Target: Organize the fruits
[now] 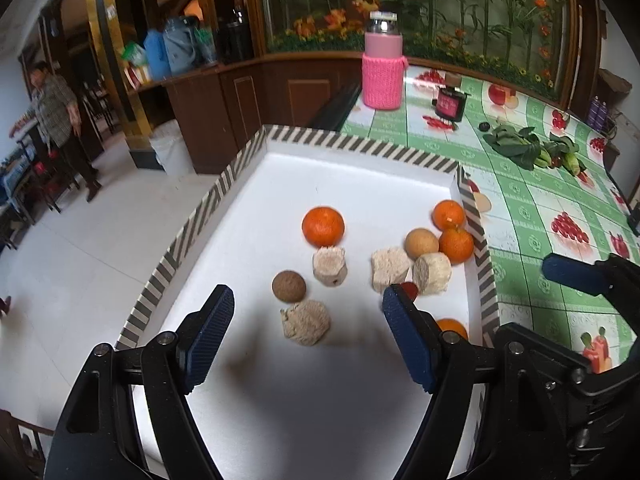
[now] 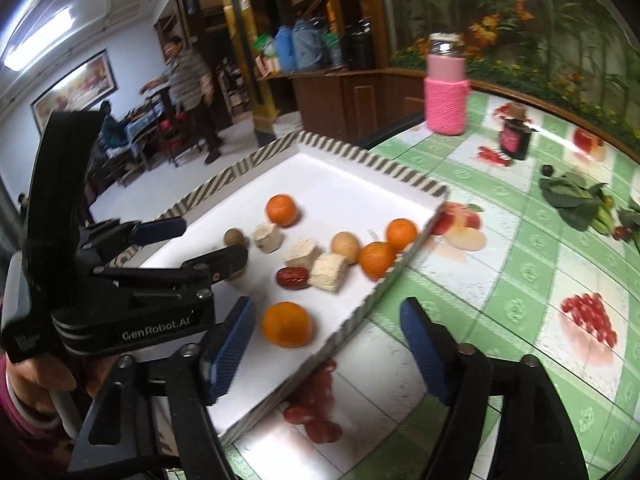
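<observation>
A white tray with a striped rim (image 1: 224, 178) (image 2: 404, 172) holds several oranges, one lying apart (image 1: 323, 226) (image 2: 282, 210) and one near the front (image 2: 286, 324). It also holds beige puffed blocks (image 1: 306, 322) (image 2: 328, 272), a brown ball (image 1: 289, 286), a tan ball (image 1: 421, 243) (image 2: 345, 246) and a red date (image 2: 293, 278). My left gripper (image 1: 308, 336) is open and empty above the tray, over a beige block. My right gripper (image 2: 326, 350) is open and empty over the tray's right rim, just right of the front orange.
A green fruit-print tablecloth (image 1: 532, 200) (image 2: 520, 240) covers the table. A jar in a pink knitted sleeve (image 1: 383, 66) (image 2: 446, 92), a small dark box (image 1: 450, 104) and leafy greens (image 1: 528, 146) (image 2: 580, 200) lie beyond the tray. A person (image 1: 60, 120) stands at far left.
</observation>
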Available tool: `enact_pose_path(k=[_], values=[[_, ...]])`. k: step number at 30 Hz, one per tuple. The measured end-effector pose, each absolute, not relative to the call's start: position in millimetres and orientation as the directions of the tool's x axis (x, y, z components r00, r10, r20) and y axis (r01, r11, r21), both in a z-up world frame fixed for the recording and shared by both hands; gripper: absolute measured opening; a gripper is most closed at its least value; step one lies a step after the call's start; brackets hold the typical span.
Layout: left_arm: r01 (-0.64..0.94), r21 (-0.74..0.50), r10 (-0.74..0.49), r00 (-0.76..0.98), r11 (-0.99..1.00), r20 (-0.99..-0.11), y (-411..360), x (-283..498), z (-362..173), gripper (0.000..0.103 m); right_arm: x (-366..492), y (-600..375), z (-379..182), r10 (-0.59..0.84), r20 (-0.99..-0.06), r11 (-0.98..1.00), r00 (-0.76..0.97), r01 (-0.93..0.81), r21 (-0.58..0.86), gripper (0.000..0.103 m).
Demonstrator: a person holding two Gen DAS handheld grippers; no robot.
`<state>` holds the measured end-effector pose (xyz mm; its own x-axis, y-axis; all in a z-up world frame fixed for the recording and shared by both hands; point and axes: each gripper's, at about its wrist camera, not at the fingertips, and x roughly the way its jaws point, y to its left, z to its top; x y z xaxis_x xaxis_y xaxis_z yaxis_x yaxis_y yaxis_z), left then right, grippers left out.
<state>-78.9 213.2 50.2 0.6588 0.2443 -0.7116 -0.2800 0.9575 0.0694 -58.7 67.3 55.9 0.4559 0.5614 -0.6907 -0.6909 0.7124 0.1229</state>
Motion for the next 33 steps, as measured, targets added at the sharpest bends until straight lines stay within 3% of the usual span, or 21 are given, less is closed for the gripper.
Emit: enact_pose_path(k=[33], values=[[-0.256, 0.081, 0.241, 0.693, 0.963, -0.679, 181.3, -83.3, 54.2, 0.077, -48.8, 37.0, 44.3, 0.509, -0.706, 0.803, 0.493, -0.568, 0.182, 0.085]])
